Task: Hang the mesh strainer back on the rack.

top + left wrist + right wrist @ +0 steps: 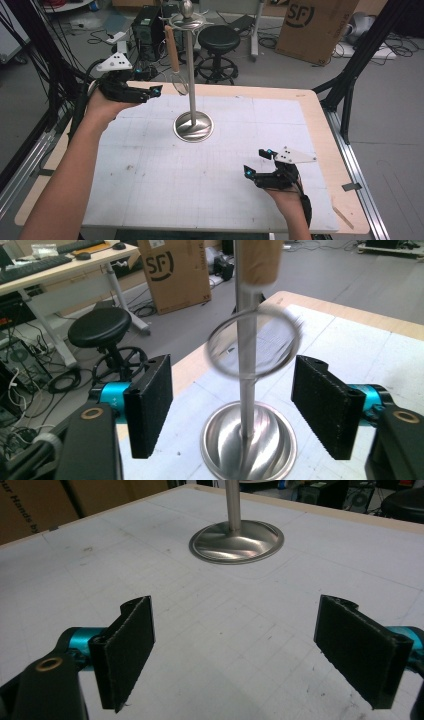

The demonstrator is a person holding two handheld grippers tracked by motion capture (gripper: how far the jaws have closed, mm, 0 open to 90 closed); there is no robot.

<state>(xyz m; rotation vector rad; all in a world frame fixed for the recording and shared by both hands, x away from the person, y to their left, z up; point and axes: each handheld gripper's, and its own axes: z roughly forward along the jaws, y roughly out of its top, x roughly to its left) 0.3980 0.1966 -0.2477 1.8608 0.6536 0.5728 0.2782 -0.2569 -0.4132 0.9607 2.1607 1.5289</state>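
Observation:
A steel stand rises from a round base [193, 126] on the white mat, its pole [190, 75] topped by a small rack. A utensil with a wooden handle [172, 47] and a wire ring [180, 84] hangs from that rack. My left gripper [150, 92] is held open just left of the ring. In the left gripper view the blurred ring [298, 335], handle [260, 260] and pole [245, 365] sit between the spread jaws of the left gripper [232, 390], untouched. My right gripper [258, 161] hovers open over the mat at the front right; ahead of the right gripper [232, 640] lies the base [235, 542].
The white gridded mat [200, 175] covers a wooden table [325, 130]. Behind the table stand a black stool [218, 39], a computer tower [147, 27] and a cardboard box [315, 25]. Black frame struts [350, 85] flank the right side.

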